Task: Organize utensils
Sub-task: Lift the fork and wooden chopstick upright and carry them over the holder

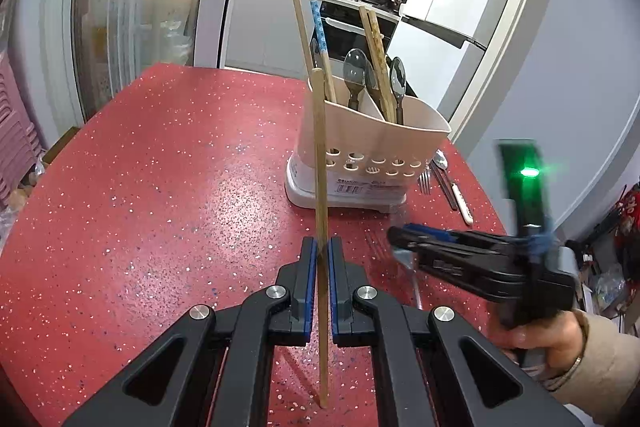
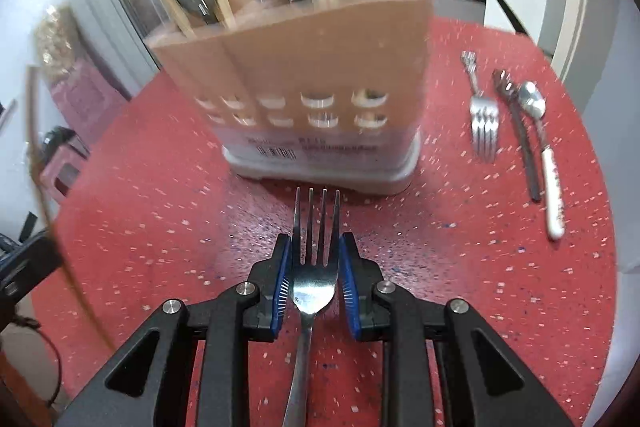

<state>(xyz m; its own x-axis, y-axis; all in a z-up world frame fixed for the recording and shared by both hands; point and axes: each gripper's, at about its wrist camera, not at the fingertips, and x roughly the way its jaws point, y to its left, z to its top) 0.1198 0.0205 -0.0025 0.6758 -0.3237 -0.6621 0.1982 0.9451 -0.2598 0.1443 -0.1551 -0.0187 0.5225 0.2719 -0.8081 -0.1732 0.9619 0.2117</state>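
My left gripper [image 1: 320, 251] is shut on a wooden chopstick [image 1: 320, 163] held upright in front of the beige utensil holder [image 1: 372, 147]. The holder holds chopsticks and spoons [image 1: 355, 75]. My right gripper [image 2: 314, 251] is shut on a metal fork [image 2: 316, 267], tines pointing at the holder [image 2: 312, 87], low over the red table. The right gripper also shows in the left wrist view [image 1: 408, 239], to the right of the chopstick.
On the red speckled table [image 2: 460, 267], right of the holder, lie a fork [image 2: 482, 119], a dark-handled utensil [image 2: 520, 139] and a white-handled spoon [image 2: 540, 147]. The table edge curves close on the right. A kitchen lies behind.
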